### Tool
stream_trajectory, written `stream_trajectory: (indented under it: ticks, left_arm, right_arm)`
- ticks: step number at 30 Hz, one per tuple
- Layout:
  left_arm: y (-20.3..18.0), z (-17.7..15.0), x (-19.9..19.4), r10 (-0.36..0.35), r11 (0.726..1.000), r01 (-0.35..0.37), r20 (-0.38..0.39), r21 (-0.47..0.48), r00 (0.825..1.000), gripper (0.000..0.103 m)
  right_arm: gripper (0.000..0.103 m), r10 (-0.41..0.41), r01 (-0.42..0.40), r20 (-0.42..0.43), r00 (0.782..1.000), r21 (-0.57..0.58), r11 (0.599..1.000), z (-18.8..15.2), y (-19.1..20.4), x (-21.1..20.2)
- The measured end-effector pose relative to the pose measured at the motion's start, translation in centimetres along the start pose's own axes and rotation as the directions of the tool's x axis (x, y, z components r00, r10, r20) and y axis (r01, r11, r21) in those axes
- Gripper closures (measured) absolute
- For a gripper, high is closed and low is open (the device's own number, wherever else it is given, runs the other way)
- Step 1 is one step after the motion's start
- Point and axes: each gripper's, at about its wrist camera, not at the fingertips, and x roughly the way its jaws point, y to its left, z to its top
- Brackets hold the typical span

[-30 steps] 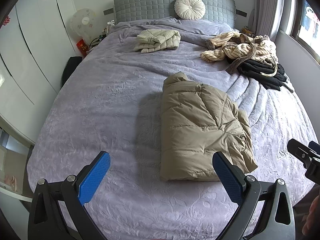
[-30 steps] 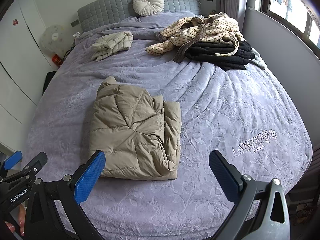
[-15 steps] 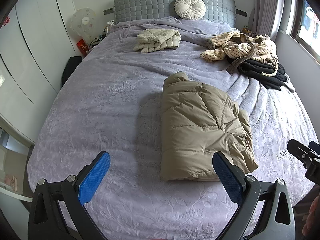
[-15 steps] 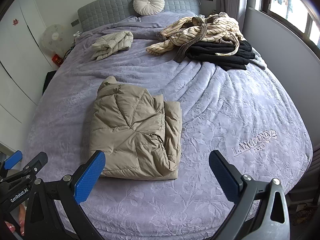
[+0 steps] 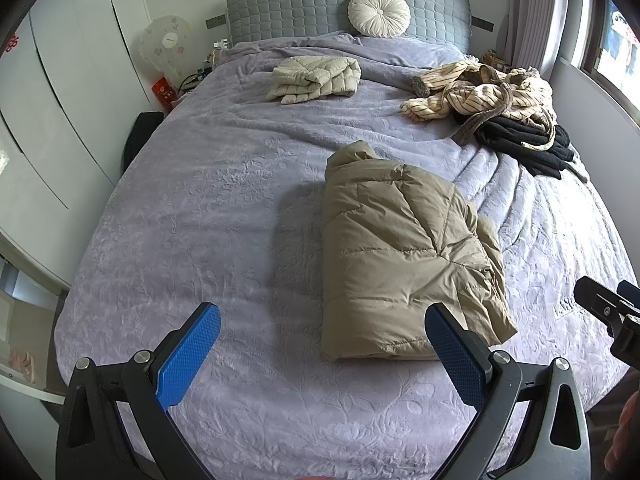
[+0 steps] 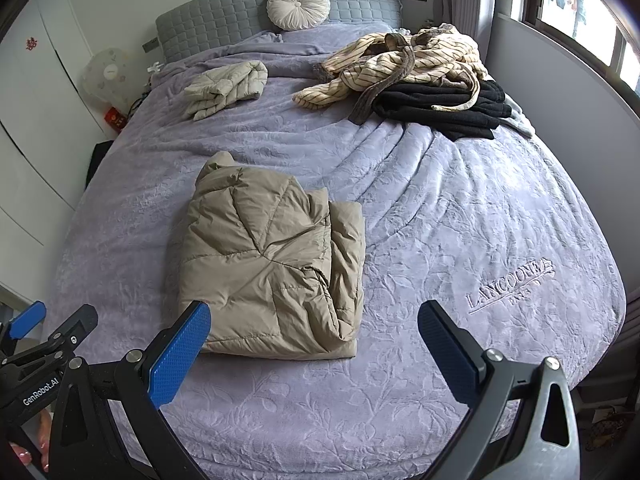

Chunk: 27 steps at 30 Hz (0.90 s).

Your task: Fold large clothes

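Both our left gripper [image 5: 320, 344] and right gripper [image 6: 314, 340] gape empty before the folded tan quilted puffer jacket [image 5: 404, 256], lengthwise toward the headboard, between them.

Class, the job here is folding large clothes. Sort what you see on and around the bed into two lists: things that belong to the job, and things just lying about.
Part of the job:
- tan puffer jacket, folded
- cream quilted jacket, folded
- striped garment, in a heap
- black garment, under it

Lying about:
- round cushion
- fan
- red box
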Motion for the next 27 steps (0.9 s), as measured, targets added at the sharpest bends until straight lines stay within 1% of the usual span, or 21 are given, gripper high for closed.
stream_trajectory:
  ticks: [27]
  left_arm:
    - [0.02,-0.03,0.03,0.000,1.000,0.000,-0.002,-0.004,1.000,0.001]
  right_arm:
    - [0.000,-0.002,0.002,-0.001,1.000,0.003,1.000,-0.12,0.22,-0.07]
